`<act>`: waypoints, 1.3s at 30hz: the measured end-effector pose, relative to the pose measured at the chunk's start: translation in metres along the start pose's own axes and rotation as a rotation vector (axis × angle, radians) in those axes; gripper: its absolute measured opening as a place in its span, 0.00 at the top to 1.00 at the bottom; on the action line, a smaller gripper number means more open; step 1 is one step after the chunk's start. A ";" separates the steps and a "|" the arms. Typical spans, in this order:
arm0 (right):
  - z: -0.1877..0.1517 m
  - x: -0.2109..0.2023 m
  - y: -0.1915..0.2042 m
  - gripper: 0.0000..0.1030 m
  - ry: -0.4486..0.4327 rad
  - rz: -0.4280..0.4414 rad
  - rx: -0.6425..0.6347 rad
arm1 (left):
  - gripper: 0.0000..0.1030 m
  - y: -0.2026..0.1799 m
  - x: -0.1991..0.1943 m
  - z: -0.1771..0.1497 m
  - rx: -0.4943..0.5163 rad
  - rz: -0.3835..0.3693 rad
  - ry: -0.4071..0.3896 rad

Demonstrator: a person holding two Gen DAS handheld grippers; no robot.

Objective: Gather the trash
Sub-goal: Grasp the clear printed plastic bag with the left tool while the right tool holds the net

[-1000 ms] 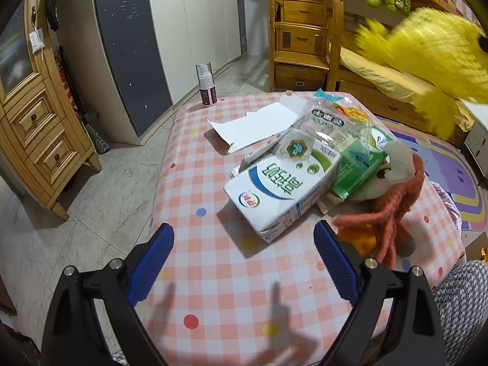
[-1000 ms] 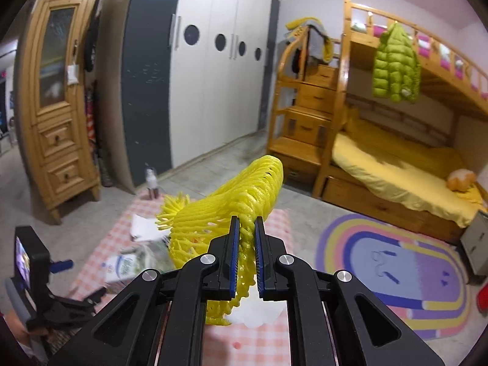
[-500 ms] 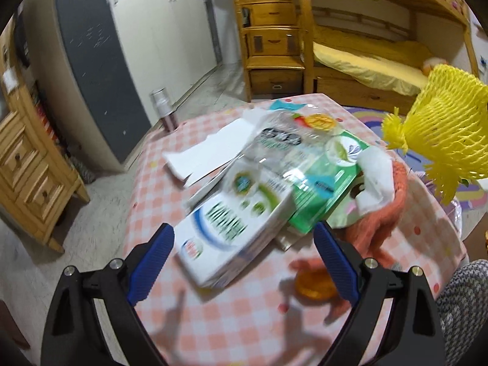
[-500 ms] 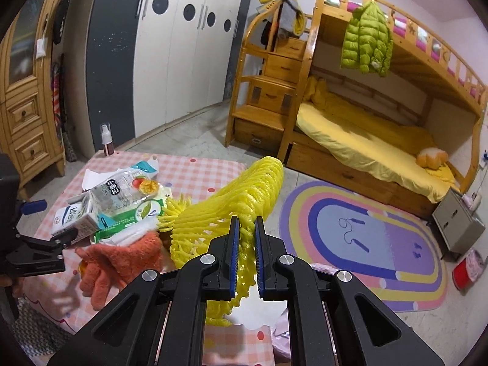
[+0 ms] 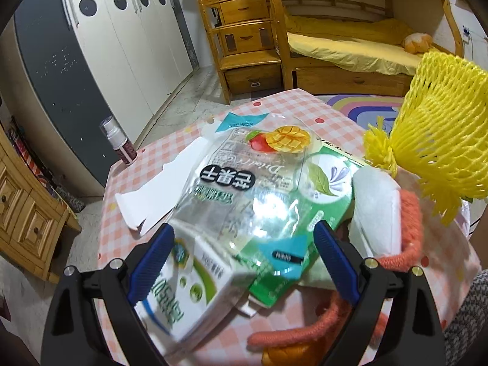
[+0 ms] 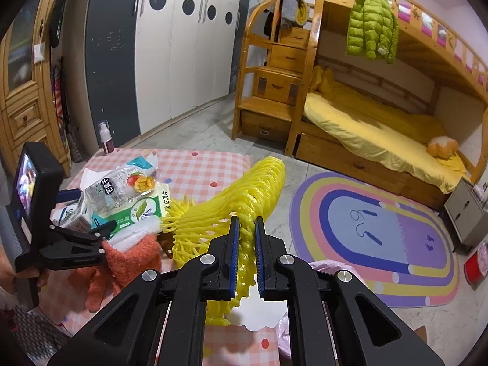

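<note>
My right gripper (image 6: 246,238) is shut on a yellow foam fruit net (image 6: 231,204) and holds it above the checked table (image 6: 201,167); the net also shows at the right of the left wrist view (image 5: 436,140). My left gripper (image 5: 244,259) is open and empty, its jaws on either side of a clear dried-mango bag (image 5: 244,189) that lies over a green wipes pack (image 5: 320,201) and a white milk carton (image 5: 189,292). In the right wrist view the left gripper (image 6: 100,228) is low over that pile (image 6: 122,195).
An orange glove (image 5: 408,228) with a white tissue (image 5: 375,210) on it lies right of the pile. White paper (image 5: 164,189) and a spray bottle (image 5: 117,140) sit at the table's far left. A pink bag (image 6: 320,267) is below the net. A bunk bed (image 6: 366,116) and rug (image 6: 381,228) lie beyond.
My left gripper has moved forward and down over the pile, so the mango bag now sits between its jaws. My right gripper still holds the net and has turned slightly towards the table.
</note>
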State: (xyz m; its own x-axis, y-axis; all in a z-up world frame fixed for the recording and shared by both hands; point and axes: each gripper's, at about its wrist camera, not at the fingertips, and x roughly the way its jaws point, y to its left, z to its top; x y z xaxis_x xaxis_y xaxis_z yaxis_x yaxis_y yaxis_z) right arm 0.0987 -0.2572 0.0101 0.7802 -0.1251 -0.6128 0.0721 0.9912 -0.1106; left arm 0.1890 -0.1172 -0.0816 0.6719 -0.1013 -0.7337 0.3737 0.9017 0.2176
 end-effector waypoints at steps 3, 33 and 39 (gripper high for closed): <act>0.000 0.003 0.000 0.90 0.001 0.011 0.002 | 0.13 -0.003 0.009 0.003 0.027 0.024 0.007; -0.006 -0.035 0.007 0.90 -0.036 0.024 -0.002 | 0.39 0.051 -0.044 0.007 -0.130 -0.021 -0.108; -0.002 -0.029 0.006 0.90 -0.027 0.027 -0.004 | 0.39 0.040 -0.027 0.013 -0.044 -0.025 -0.079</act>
State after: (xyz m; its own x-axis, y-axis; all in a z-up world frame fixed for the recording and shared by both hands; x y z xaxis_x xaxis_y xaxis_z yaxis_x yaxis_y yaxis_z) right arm 0.0755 -0.2475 0.0251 0.7982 -0.0969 -0.5945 0.0481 0.9941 -0.0974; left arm 0.1939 -0.0837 -0.0449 0.7117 -0.1551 -0.6852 0.3634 0.9160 0.1702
